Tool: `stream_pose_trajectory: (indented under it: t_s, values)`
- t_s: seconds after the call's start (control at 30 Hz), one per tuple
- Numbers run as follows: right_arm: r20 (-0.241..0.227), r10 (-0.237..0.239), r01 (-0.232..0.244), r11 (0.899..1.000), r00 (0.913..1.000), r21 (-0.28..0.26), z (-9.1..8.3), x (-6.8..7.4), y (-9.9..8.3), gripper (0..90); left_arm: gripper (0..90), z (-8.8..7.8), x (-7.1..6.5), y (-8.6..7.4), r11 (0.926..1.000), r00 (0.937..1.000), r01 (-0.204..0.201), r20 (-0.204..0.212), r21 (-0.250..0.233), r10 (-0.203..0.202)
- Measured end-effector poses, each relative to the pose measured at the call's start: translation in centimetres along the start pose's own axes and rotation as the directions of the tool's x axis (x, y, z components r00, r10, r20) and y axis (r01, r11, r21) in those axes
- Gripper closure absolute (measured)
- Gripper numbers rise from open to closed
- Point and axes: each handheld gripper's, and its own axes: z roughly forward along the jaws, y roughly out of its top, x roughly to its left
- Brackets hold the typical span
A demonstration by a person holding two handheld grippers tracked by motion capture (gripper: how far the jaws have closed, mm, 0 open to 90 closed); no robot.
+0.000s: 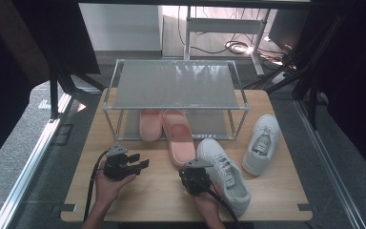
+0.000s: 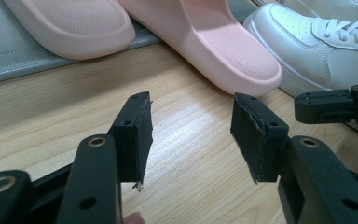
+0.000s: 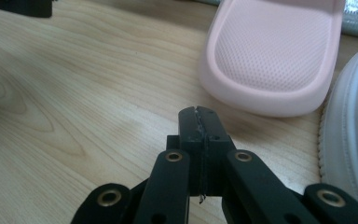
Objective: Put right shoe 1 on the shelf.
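Observation:
Two pink slippers lie at the foot of a metal shoe rack (image 1: 174, 85): one (image 1: 149, 125) on its lower shelf, the other (image 1: 181, 138) sticking out onto the wooden table (image 1: 138, 191). A white sneaker (image 1: 225, 174) lies just right of the slippers, a second white sneaker (image 1: 263, 143) farther right. My left gripper (image 1: 140, 162) (image 2: 191, 135) rests open on the table, its jaws wide apart and empty, aimed at the outer slipper (image 2: 214, 46). My right gripper (image 1: 194, 168) (image 3: 199, 116) is shut on nothing, its tips a short way from that slipper's toe (image 3: 270, 56), beside the near sneaker (image 3: 354, 140).
The rack's top shelf is bare mesh. Both grippers' black cables trail toward the table's near edge. Beyond the rack are a desk frame and floor cables (image 1: 238, 46). Bare wood lies left of the left gripper and in front of both hands.

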Motion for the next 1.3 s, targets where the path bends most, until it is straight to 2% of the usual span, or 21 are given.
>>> stream_pose_trajectory:
  t_s: [0.6, 1.3]
  values:
    - [0.047, -0.007, 0.007, 1.0, 0.9989, 0.015, 1.2, -0.5, -0.3, 89.6, 48.9, 0.1, 0.1, -0.1, 1.0, 1.0, -0.004, -0.003, 0.006, 0.004]
    - [0.043, -0.01, 0.009, 1.0, 0.999, 0.022, 2.7, -0.6, 0.7, 89.7, 48.9, 0.0, 0.2, -0.1, 1.0, 1.0, -0.001, -0.006, 0.009, 0.002]
